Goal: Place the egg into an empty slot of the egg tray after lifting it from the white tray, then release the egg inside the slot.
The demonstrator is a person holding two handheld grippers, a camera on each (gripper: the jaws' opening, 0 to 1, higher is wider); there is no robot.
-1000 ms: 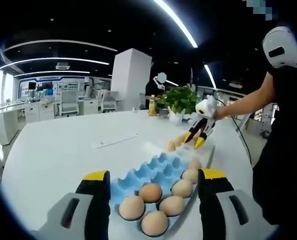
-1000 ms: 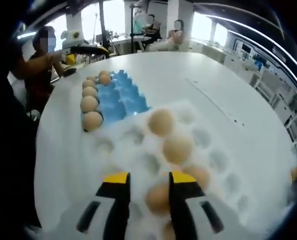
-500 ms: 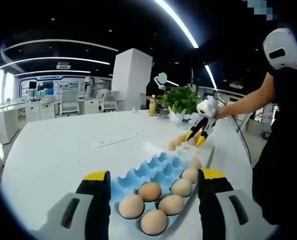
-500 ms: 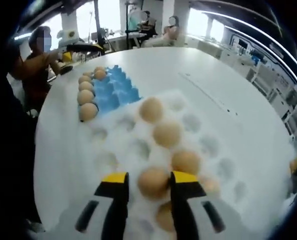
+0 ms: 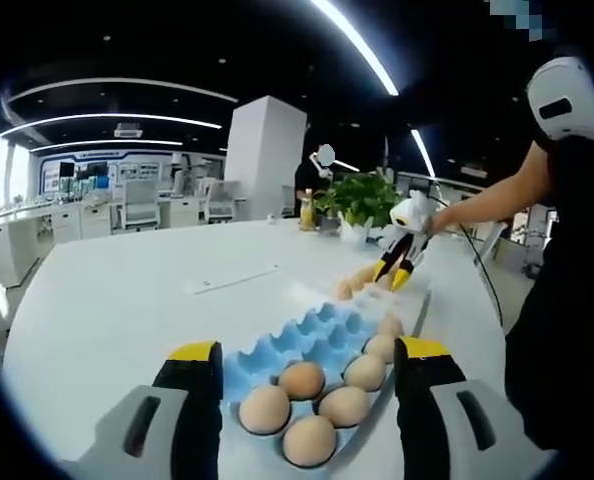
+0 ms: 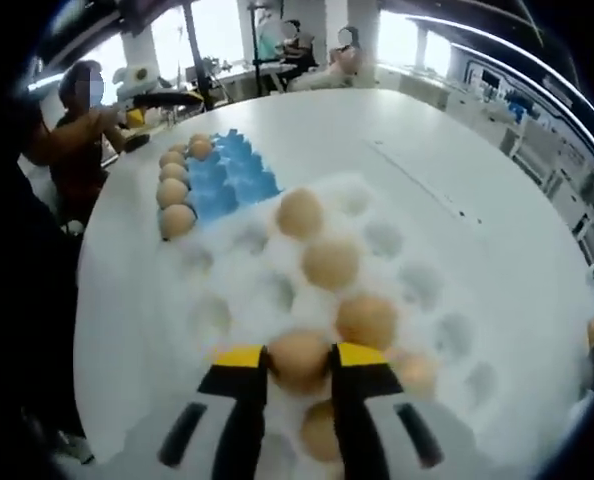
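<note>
R tool (image 6: 299, 362) pinching egg (image 6: 298, 360) over white tray (image 6: 432, 300); L tool (image 5: 302, 352) agape

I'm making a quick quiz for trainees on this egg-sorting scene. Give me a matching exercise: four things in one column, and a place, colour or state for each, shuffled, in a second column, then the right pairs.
Things:
1. right tongs
2. left tongs
3. egg tray
4. white tray

States:
A. blue, with eggs in its near slots in the left gripper view
B. open, jaws wide apart over the blue tray
C. pale, holding a diagonal row of eggs
D. jaws closed against an egg

Pairs: 1-D, 2-B, 3-A, 4-C
</note>
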